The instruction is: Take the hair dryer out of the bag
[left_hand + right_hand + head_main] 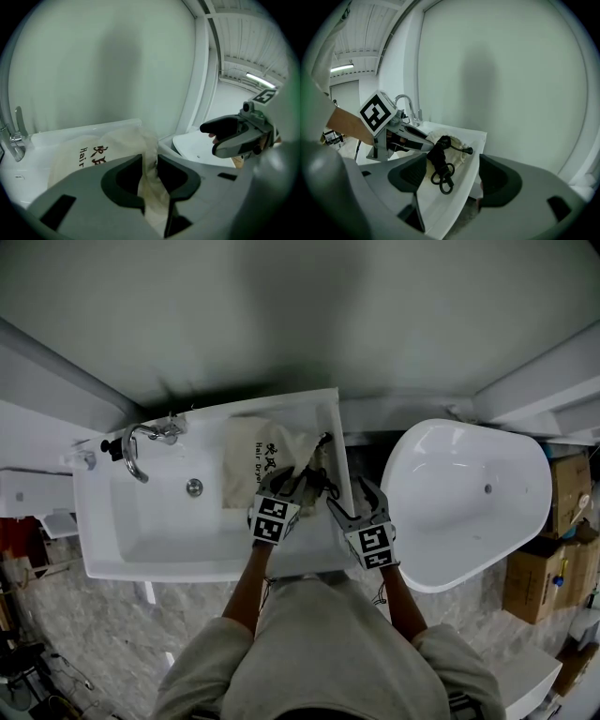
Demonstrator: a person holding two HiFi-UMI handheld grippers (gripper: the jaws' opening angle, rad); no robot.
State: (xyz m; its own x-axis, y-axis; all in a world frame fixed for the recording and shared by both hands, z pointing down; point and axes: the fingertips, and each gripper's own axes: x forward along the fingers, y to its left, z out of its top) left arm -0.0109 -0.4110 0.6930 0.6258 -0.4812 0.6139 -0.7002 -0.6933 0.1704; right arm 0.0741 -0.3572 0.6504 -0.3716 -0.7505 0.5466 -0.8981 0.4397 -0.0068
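1. We take the white sink (122,549) as our landmark. Its faucet (134,448) stands at the sink's back left.
2. The cream cloth bag (255,457) lies in the right part of the sink, with its mouth turned toward the sink's right rim.
3. We see the hair dryer (438,147) only as a black mass at the bag's mouth, by the sink's right rim. The rest of it we cannot make out inside the cloth.
4. Its black cord (442,171) hangs out of the mouth in loops, and the plug points along the sink's right rim.
5. The left gripper (150,164) reaches over the sink's right part. Its fingers are pinched together on a fold of the bag's cloth near the mouth.
6. The right gripper (452,169) sits at the sink's front right corner. Its fingers stand wide apart and grip nothing, and the cord lies beyond them, untouched.
7. A white tub (506,521) stands just right of the sink.
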